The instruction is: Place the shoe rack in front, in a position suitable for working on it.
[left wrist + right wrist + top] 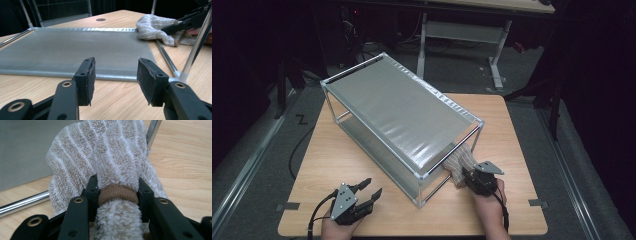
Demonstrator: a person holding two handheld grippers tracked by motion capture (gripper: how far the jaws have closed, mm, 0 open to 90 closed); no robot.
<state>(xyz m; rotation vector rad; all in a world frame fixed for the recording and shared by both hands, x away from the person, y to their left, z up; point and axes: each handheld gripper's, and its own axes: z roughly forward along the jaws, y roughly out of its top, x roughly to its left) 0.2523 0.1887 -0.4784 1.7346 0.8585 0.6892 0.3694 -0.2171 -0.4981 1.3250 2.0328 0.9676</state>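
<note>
Dark surroundings frame a pale wooden table [362, 165], on which a two-tier metal rack [402, 115] with grey mesh shelves is set at an angle. At the rack's near right corner, beside the lower shelf, a striped beige towel [117, 157] is held by the right gripper [117, 195], whose jaws are clamped on the bundle just where a brown elastic band [117, 193] cinches it. The towel is judged light, soft and floppy, unlikely to slip on the pads; the banded neck is judged the firmest place to hold, since loose folds would sag and snag on the rack's posts. The left gripper [113, 75] is seen over bare tabletop, jaws apart and holding nothing.
</note>
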